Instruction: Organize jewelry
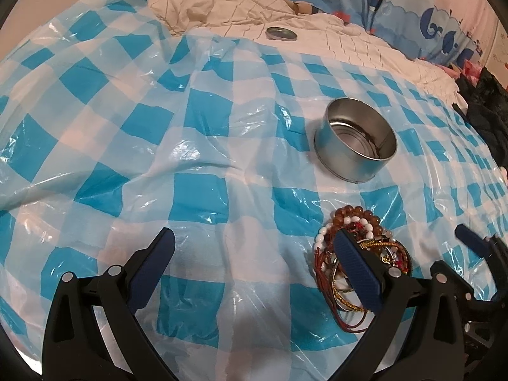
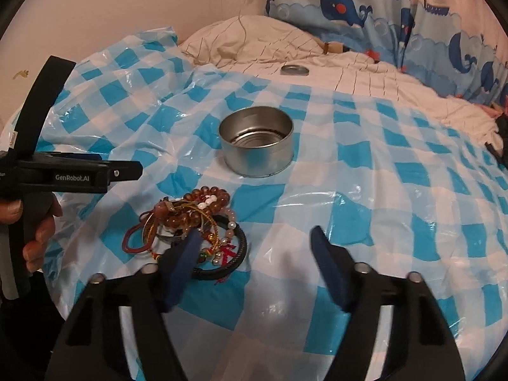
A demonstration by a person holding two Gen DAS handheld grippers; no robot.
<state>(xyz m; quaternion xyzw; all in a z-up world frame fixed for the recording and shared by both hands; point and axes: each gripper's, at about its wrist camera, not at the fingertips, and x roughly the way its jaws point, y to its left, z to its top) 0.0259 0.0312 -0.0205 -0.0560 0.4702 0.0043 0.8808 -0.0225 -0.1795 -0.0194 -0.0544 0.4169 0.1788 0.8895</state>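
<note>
A tangled pile of jewelry (image 1: 355, 222) (image 2: 197, 203), brown and white bead bracelets, cords and bangles, lies on the blue-and-white checked plastic sheet (image 1: 203, 146). Beyond it stands an open round metal tin (image 1: 343, 155) (image 2: 257, 158) with nothing visible inside. My left gripper (image 1: 254, 235) is open, its right finger overlapping the pile's left side. My right gripper (image 2: 256, 233) is open with only sheet between its fingers, and the pile sits beside its left finger. In the right wrist view a hand holds the left gripper (image 2: 136, 171) at the left edge.
The tin's lid (image 1: 281, 33) (image 2: 294, 70) rests on a rumpled cream quilt (image 2: 254, 41) behind the sheet. Whale-print bedding (image 2: 365, 9) lines the back and right. Dark cloth (image 1: 489, 111) lies at the right edge. A wall with a socket stands behind.
</note>
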